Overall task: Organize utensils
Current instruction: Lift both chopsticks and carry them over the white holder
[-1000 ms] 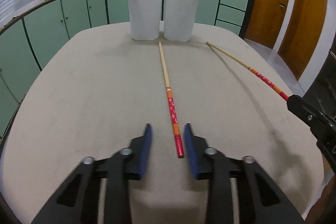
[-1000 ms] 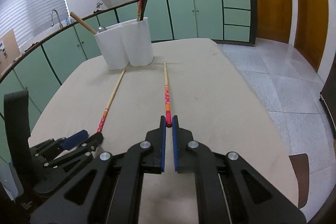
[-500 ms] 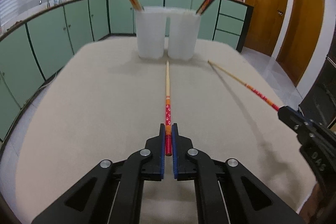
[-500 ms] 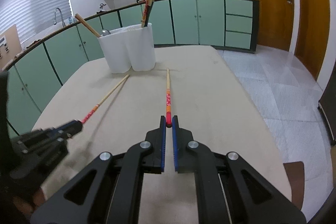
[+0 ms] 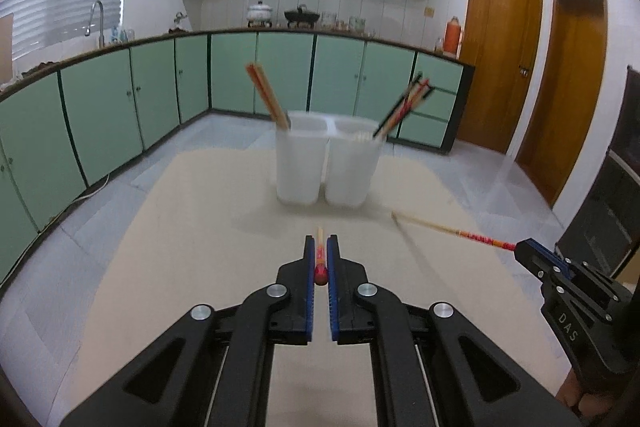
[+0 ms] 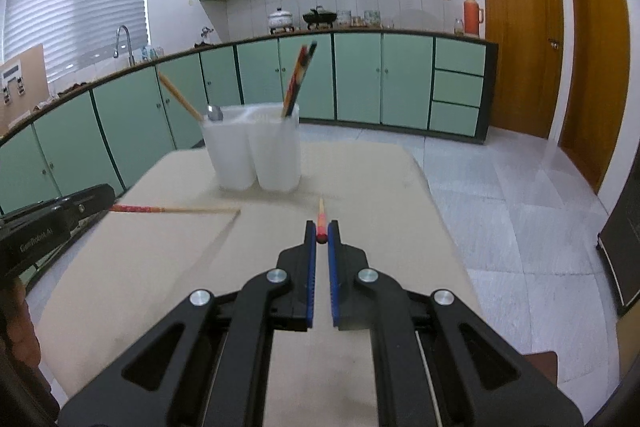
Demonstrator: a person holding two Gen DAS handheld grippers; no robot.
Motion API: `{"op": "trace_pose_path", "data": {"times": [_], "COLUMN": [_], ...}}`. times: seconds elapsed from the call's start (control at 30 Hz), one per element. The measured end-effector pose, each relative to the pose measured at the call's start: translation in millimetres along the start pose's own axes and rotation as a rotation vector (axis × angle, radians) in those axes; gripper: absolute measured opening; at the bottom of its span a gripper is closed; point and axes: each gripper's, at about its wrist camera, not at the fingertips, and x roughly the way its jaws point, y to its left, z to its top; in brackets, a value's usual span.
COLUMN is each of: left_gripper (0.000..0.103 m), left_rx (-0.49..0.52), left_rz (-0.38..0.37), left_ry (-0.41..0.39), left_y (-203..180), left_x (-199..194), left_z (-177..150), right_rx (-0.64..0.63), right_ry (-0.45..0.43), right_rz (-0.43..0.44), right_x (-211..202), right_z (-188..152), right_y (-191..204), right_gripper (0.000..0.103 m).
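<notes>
Left hand-held gripper [image 5: 320,251], seen from its own wrist camera: the blue-padded jaws were closed on the red end of a chopstick [image 5: 320,259], whose pale wooden tip projected forward past the fingertips, clear of the beige worktop [image 5: 160,267]. The chopstick pointed toward the white two-compartment utensil holder [image 5: 328,163], which stood well ahead on the worktop.

Right hand-held gripper [image 6: 321,231], seen from its own wrist camera: the jaws were likewise clamped on the red end of a second chopstick [image 6: 321,221], its tip directed at the holder. In the left wrist view this second chopstick extended leftward from the right gripper's tip at the frame's right edge, its shadow falling on the worktop below.

Utensil holder: the left compartment held wooden chopsticks [image 5: 266,95] leaning left, with a metal spoon [image 6: 215,113] beside them (visible only from the right wrist camera); the right compartment held dark and red chopsticks [image 5: 406,103] leaning right.

Legible writing: "DAS" on the body of the right gripper in the left wrist view. Small white lettering on the body of the left gripper in the right wrist view was too blurred to read with certainty.
</notes>
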Motion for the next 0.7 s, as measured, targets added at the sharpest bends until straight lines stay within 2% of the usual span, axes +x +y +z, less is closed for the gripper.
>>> {"op": "trace_pose_path", "data": {"times": [0.23,0.43,0.7], "left_gripper": [0.006,0.006,0.006], "left_rx": [0.015,0.009,-0.003], "left_rz": [-0.009,-0.028,-0.055], "left_ry": [-0.063,-0.073,-0.082], "left_y": [2,3,4], "left_x": [-5,-2,-1], "left_z": [40,65,87], "right_rx": [0.032,0.061,0.067], "right_ry": [-0.039,-0.038,-0.040], "right_rz": [0.055,0.110,0.171], "right_x": [-8,-6,-1], "right_z": [52,92,126], "right_y": [-10,-14,-5], "right_gripper": [0.005,0.005,0.005]}}
